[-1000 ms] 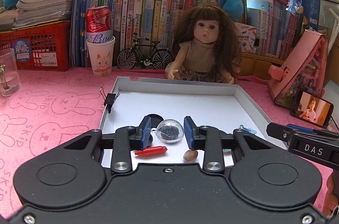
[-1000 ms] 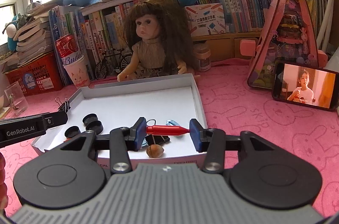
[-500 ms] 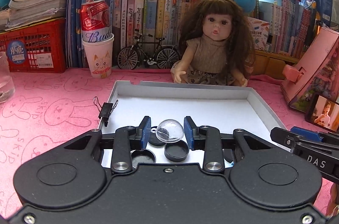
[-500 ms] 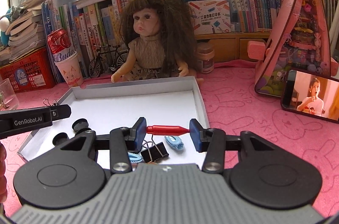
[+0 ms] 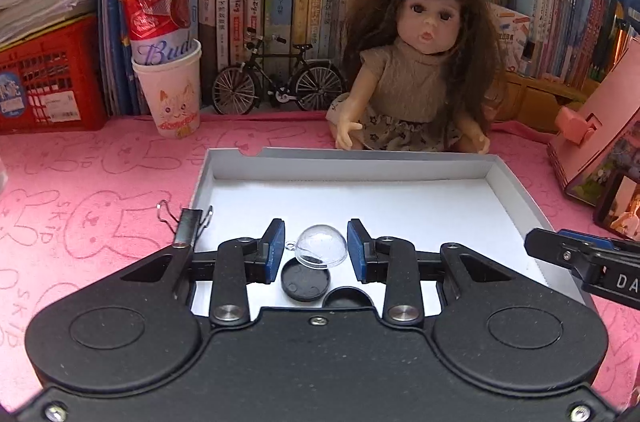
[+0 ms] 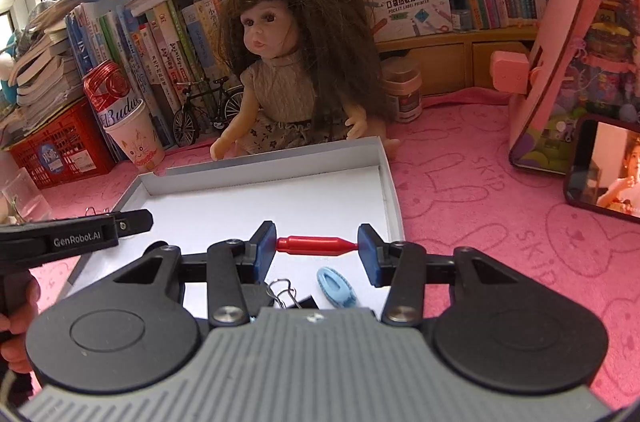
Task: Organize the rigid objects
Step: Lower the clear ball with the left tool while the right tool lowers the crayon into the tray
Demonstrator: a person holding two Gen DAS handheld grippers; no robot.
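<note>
Your left tool (image 5: 316,248) stands open around a dome (image 5: 320,251); your right tool (image 6: 317,246) pinches a red peg (image 6: 316,245) endwise above the tray (image 6: 394,190).

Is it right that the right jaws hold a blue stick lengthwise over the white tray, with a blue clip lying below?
Not quite: the stick is red, not blue. The right wrist view shows it spanning the right gripper end to end over the white tray, with the blue clip lying below.
</note>
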